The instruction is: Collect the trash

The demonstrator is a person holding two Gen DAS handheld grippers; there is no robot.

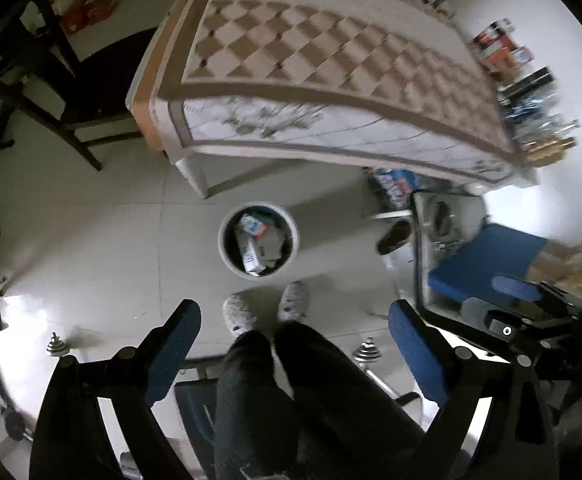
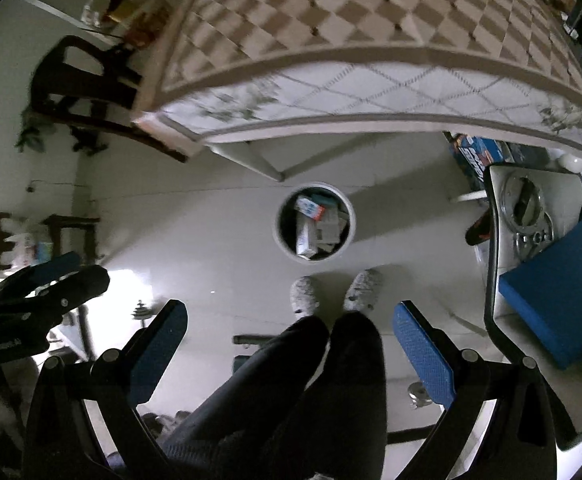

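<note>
Left to right: the left gripper (image 1: 295, 352) hangs spread wide and empty over the person's knees, and the right gripper (image 2: 290, 350) is spread and empty too. Between them on the floor, just ahead of the slippers (image 1: 267, 310), stands the bin (image 1: 259, 240), upright, mouth up, holding cartons (image 1: 251, 254) whose long sides run toward the slippers. The table (image 1: 331, 60) looks bare, so collecting seems nearly done.
</note>
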